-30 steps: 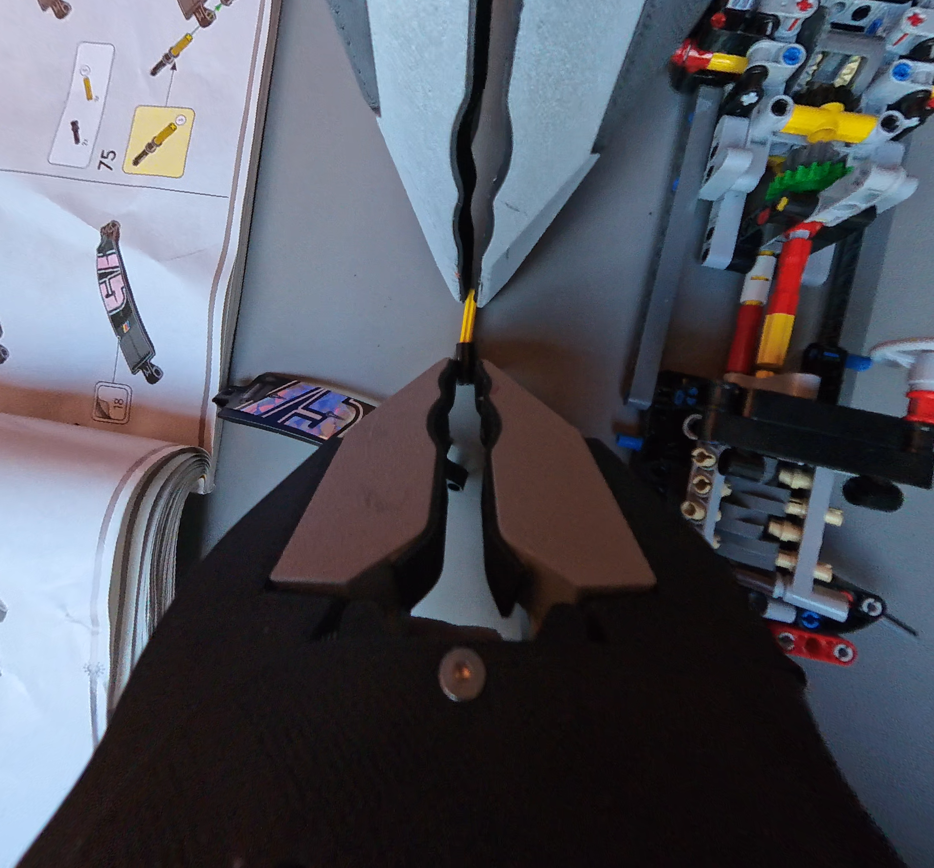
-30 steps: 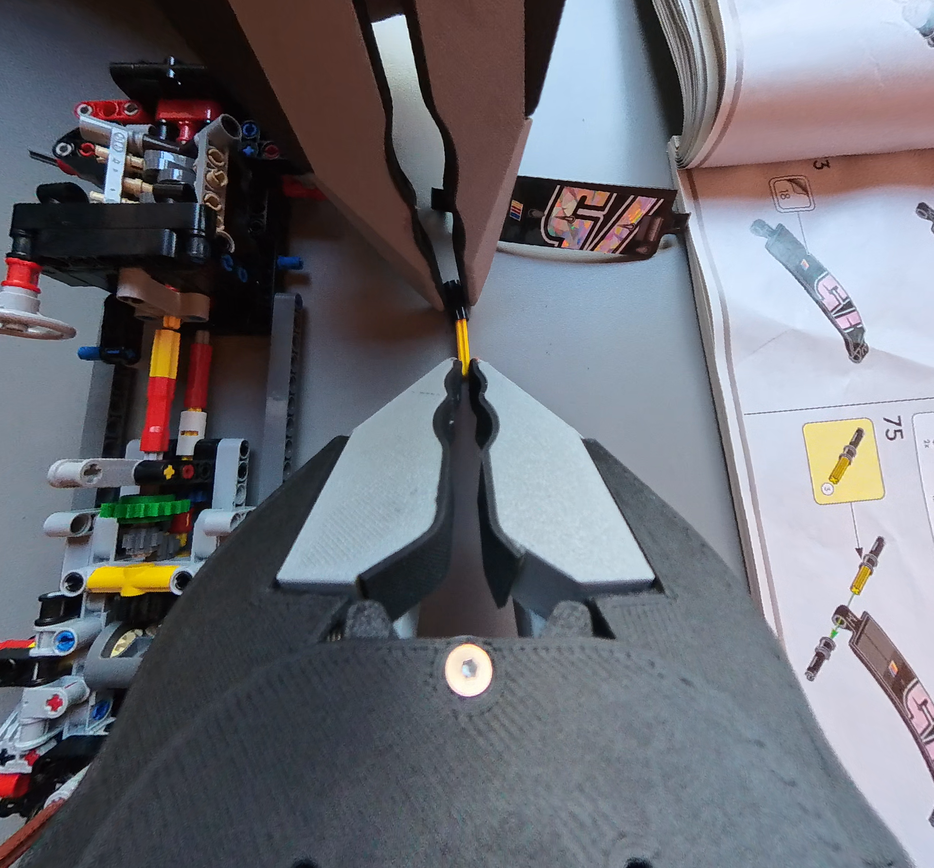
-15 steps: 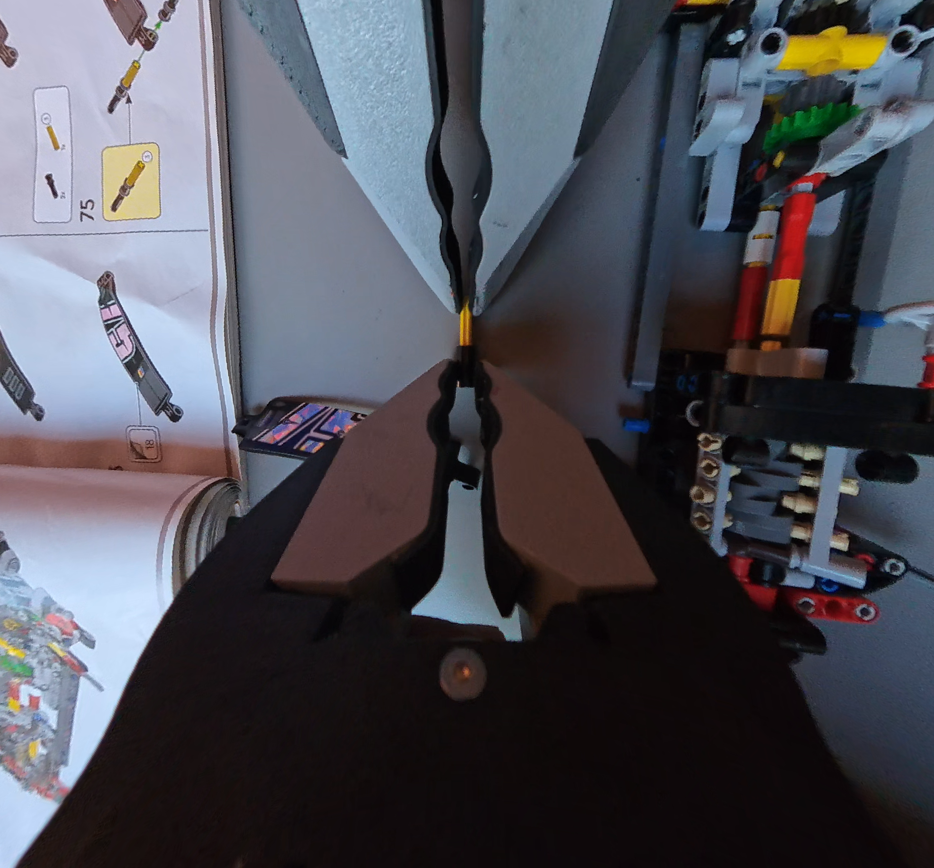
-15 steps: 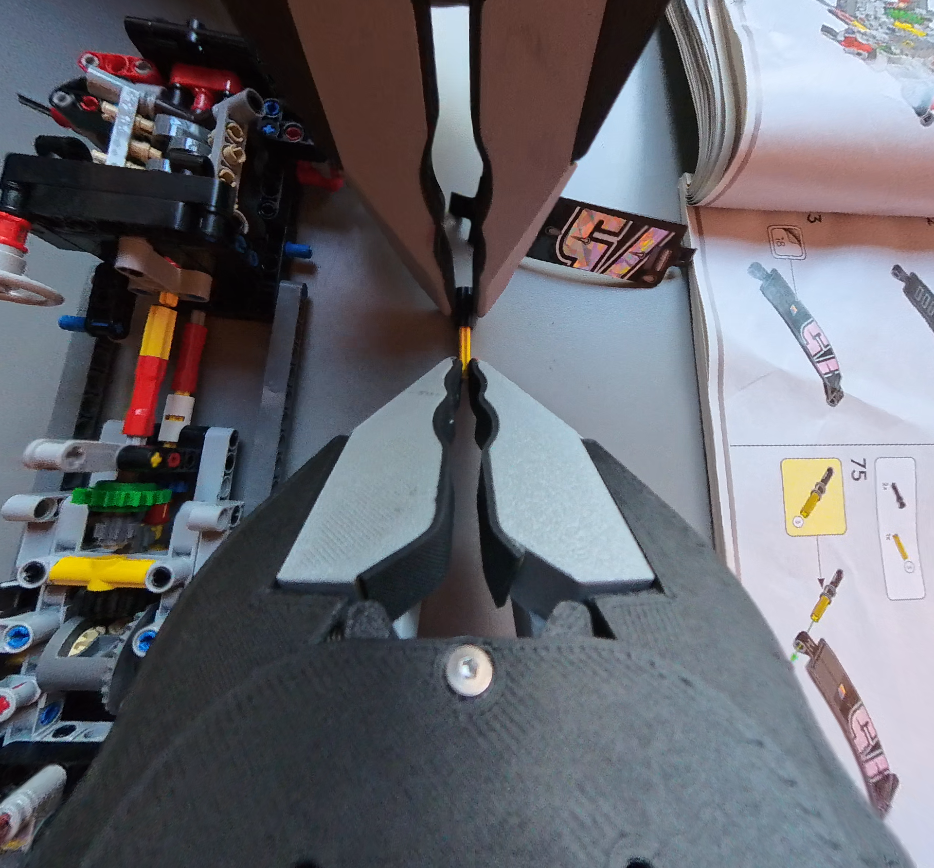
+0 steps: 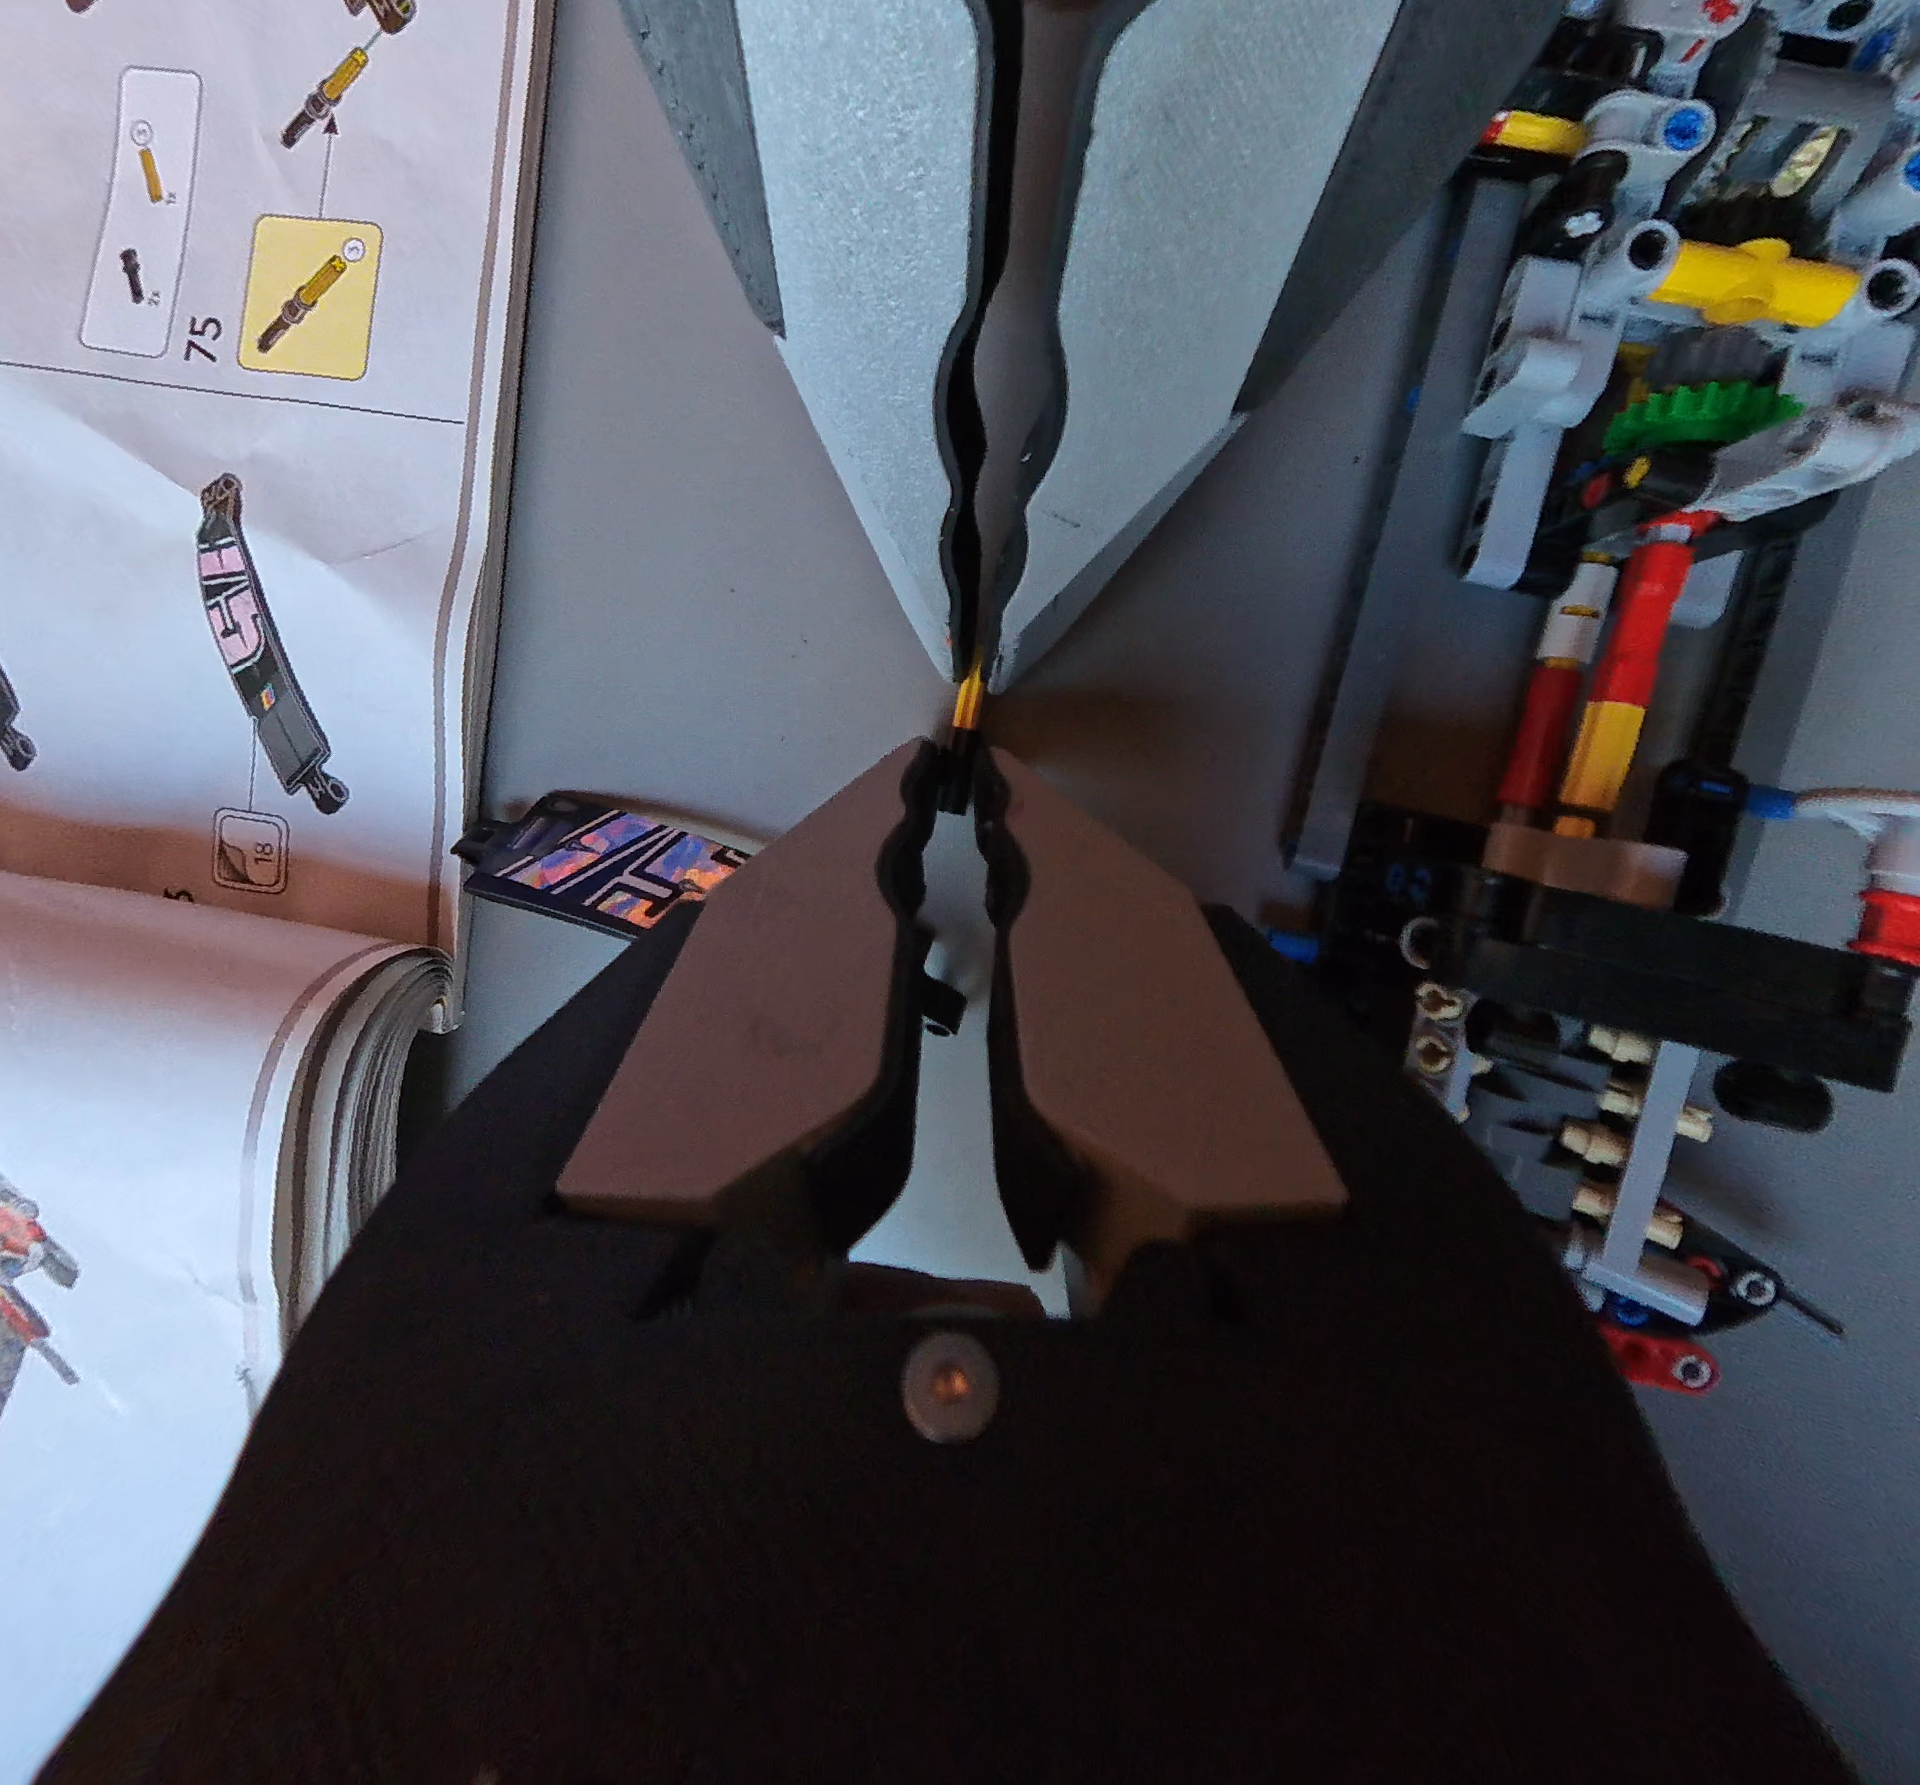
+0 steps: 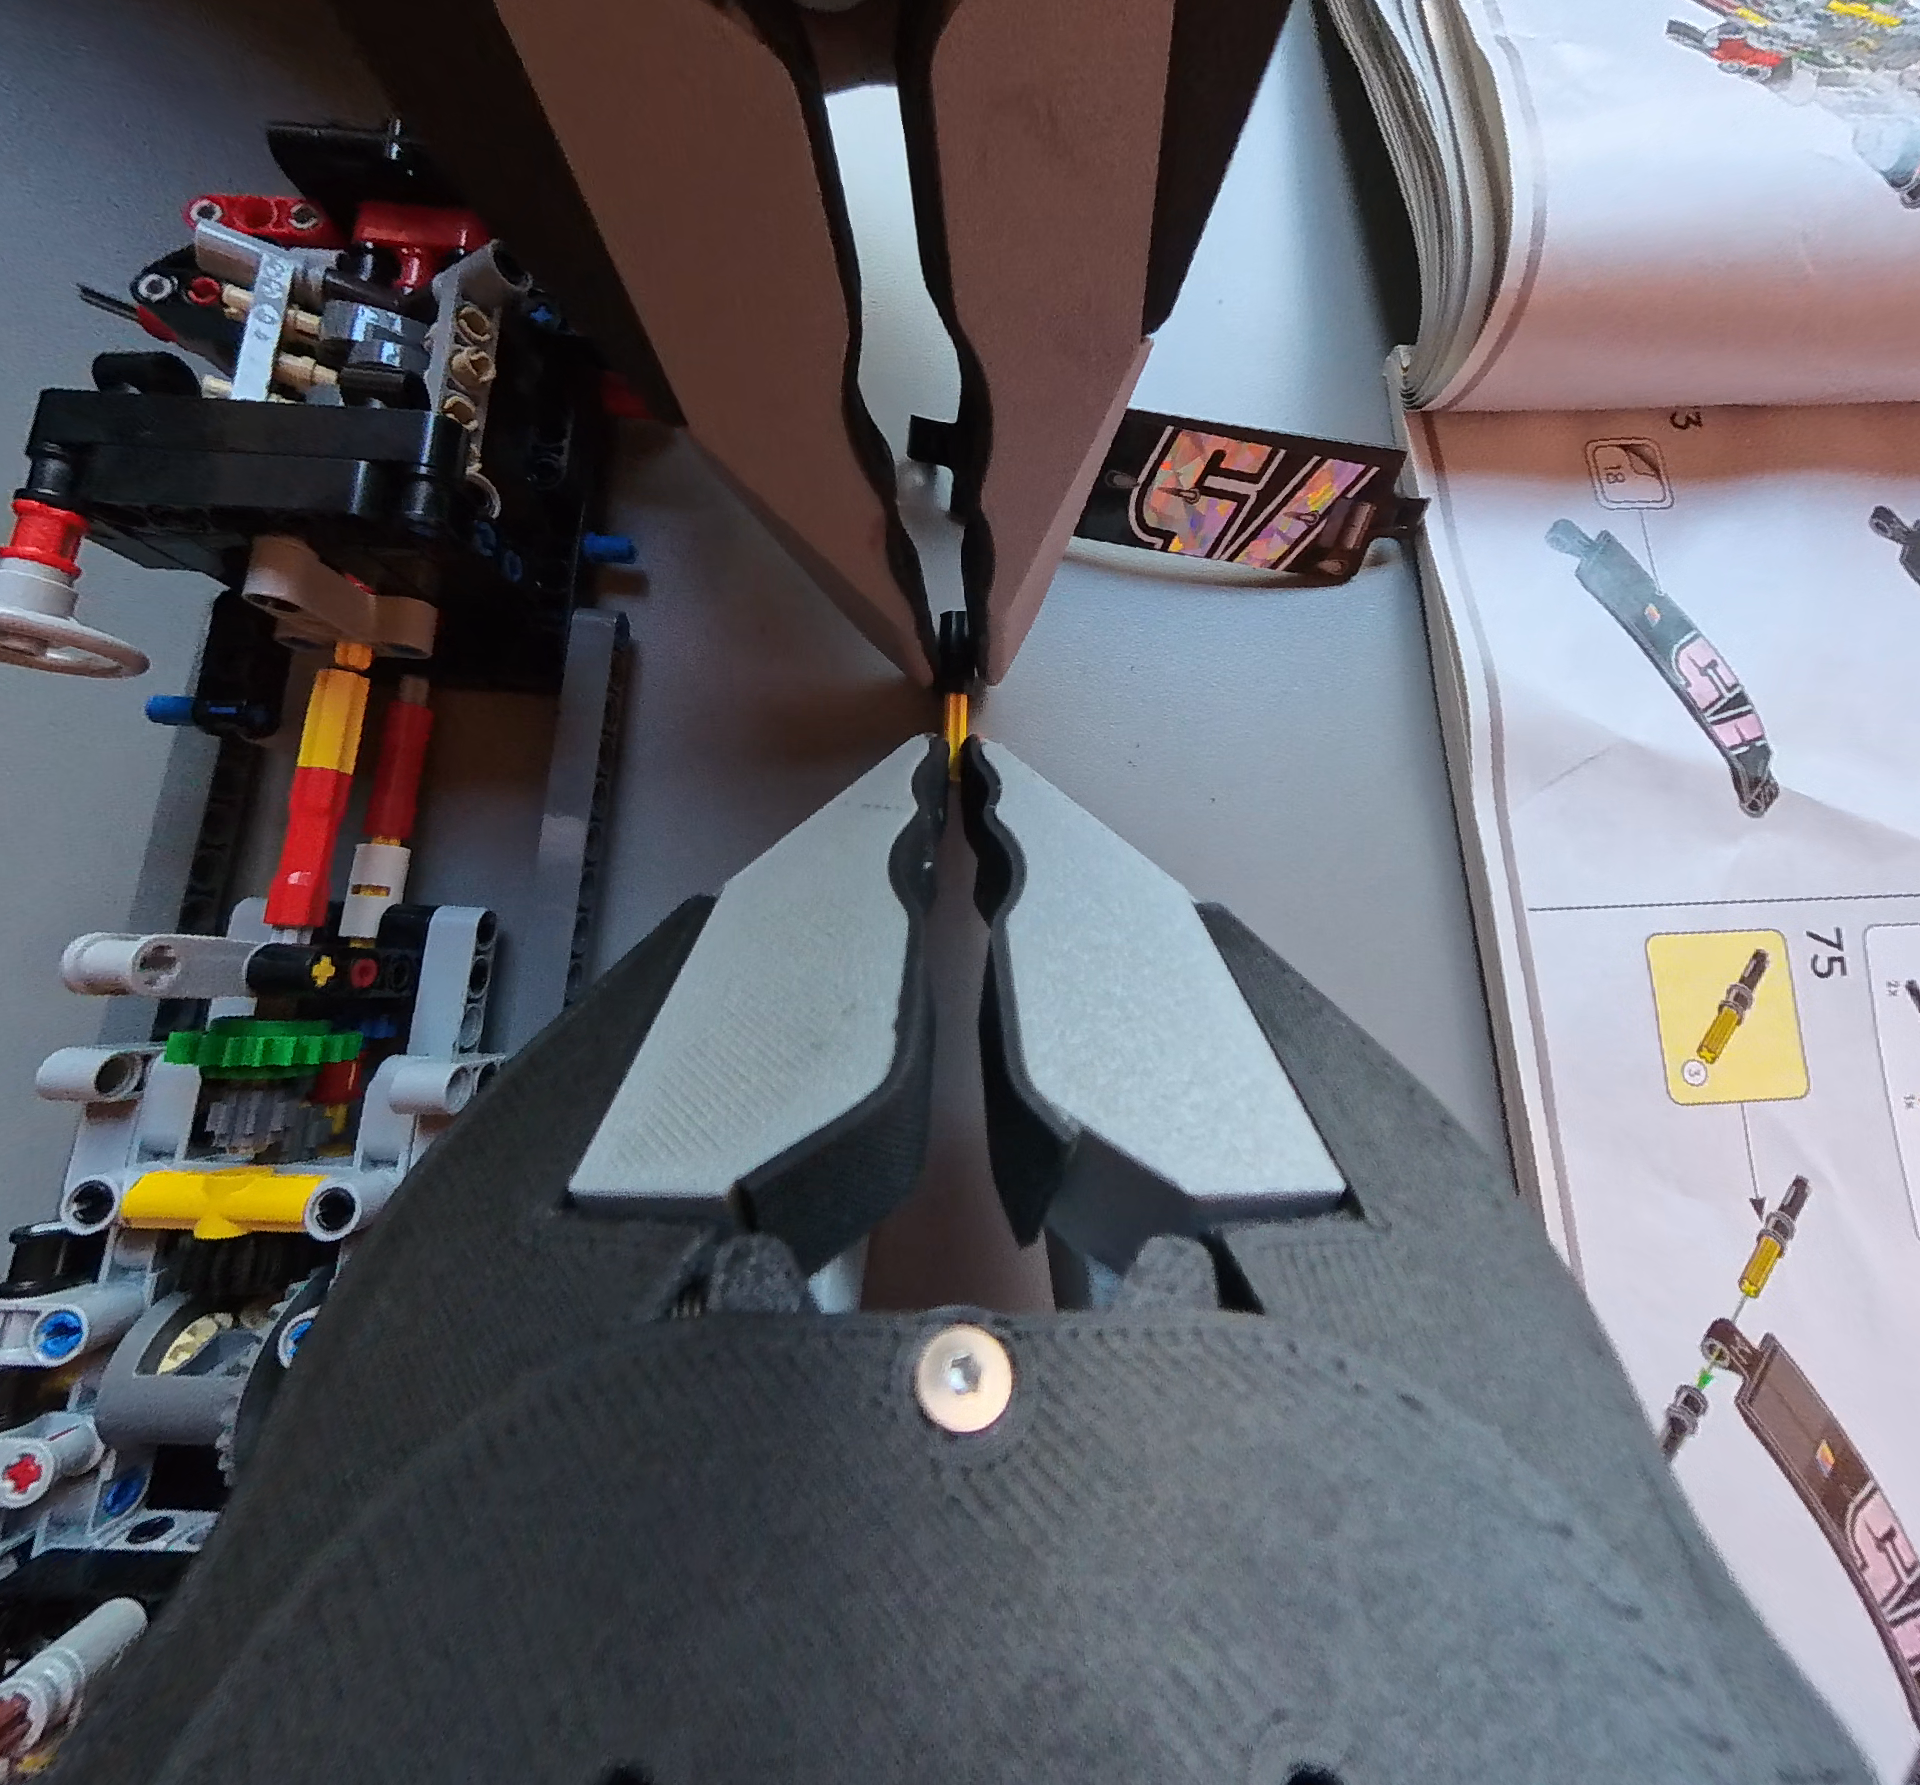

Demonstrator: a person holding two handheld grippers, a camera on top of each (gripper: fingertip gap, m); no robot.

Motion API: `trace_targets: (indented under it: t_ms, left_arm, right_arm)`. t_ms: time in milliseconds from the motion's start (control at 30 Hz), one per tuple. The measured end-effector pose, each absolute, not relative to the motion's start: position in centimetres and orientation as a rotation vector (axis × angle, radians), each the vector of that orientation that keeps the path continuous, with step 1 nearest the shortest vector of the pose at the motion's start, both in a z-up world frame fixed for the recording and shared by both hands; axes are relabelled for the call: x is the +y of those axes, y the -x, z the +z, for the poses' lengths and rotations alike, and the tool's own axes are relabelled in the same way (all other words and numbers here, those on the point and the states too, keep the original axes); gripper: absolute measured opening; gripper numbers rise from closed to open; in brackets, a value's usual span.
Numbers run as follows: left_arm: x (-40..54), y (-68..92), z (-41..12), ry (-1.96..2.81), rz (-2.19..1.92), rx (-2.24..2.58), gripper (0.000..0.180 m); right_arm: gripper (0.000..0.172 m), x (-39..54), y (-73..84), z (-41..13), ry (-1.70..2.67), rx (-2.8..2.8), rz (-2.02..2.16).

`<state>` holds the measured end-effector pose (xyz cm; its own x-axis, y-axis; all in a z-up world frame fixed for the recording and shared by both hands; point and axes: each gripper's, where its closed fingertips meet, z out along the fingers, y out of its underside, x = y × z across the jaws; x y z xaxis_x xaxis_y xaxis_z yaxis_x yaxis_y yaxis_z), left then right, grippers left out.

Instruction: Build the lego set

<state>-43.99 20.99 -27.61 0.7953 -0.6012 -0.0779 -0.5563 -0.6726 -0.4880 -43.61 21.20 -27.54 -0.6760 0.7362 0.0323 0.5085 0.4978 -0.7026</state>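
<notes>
Your left gripper [image 5: 958,779] pinches the black pin [image 5: 954,777] at its very fingertips, and your right gripper [image 6: 956,761], tip to tip with it, is clamped on the thin yellow axle [image 6: 955,715]. The two parts run in one straight line across the small gap between the grippers, above the grey table [image 5: 665,530]. The model [image 5: 1662,592] lies right of your left gripper, the booklet [image 5: 208,488] and a stickered black panel [image 5: 603,862] to its left.
</notes>
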Motion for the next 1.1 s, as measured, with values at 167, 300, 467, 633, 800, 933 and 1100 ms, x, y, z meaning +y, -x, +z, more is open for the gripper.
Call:
trace_targets:
  t_ms: [167, 300, 467, 633, 800, 933, 1100]
  left_arm:
    - [21.0, 44.0, -27.6, 2.472, -0.185, 0.824, 0.004]
    - [21.0, 43.9, -27.6, 2.461, -0.200, 0.848, 0.004]
    - [21.0, 44.1, -27.2, 2.453, -0.271, 0.815, 0.010]
    - [20.6, 45.5, -26.5, 2.469, -0.251, 0.806, 0.015]
    - [20.0, 45.6, -26.2, 2.479, -0.294, 0.818, 0.013]
    - [19.8, 45.0, -27.5, 2.506, -0.315, 0.846, 0.013]
    - [20.3, 44.4, -27.6, 2.466, -0.324, 0.844, 0.004]
  right_arm:
    - [0.001, 21.2, 43.6, -27.5, 1.046, -2.415, 0.985]
    - [0.001, 21.2, 43.6, -27.5, 1.062, -2.410, 1.050]
    - [0.000, 21.2, 43.6, -27.5, 1.055, -2.408, 1.049]
    - [0.001, 21.2, 43.6, -27.5, 1.064, -2.406, 1.064]
    - [0.000, 21.2, 43.6, -27.5, 1.055, -2.406, 1.066]
    - [0.000, 21.2, 43.6, -27.4, 1.056, -2.407, 1.071]
    - [0.000, 21.3, 43.6, -27.4, 1.045, -2.407, 1.064]
